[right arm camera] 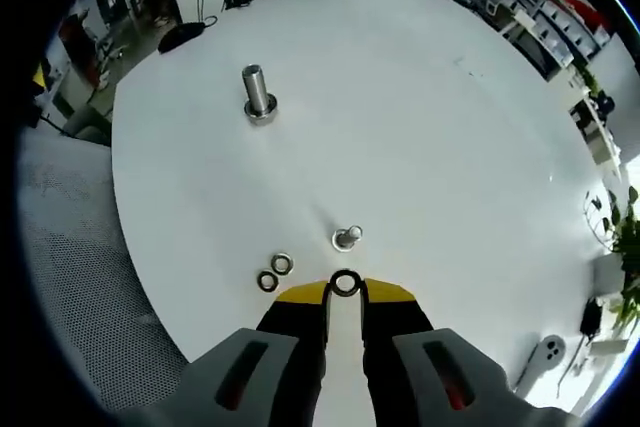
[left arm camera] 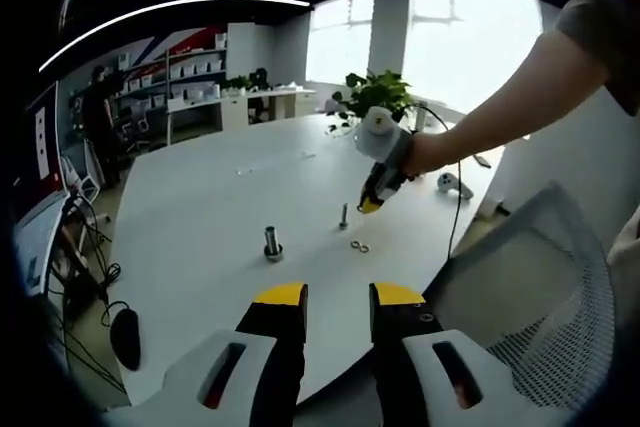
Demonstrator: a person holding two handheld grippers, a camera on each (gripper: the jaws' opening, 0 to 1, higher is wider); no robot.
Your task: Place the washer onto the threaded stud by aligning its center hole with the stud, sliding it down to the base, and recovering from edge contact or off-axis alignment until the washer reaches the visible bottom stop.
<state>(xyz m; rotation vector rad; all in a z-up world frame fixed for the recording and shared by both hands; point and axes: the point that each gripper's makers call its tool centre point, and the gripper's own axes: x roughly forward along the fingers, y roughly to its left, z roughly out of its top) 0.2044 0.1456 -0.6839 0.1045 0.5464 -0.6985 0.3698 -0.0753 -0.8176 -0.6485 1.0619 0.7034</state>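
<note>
Pinching a washer [right arm camera: 345, 283] at their tips, the right gripper [right arm camera: 345, 292] fingers hover just short of the threaded stud [right arm camera: 346, 237]; left gripper [left arm camera: 336, 297] fingers stand apart, empty, well back from the stud.

Bright window [left arm camera: 470, 37] glare, sharp centres, perhaps softer fisheye edges.

No readable text, label, brand, number or sign can be made out in the left gripper view or the right gripper view. A red-and-white panel [left arm camera: 40, 147] is seen at the room's edge in the left gripper view, but its markings are too blurred to be read.
</note>
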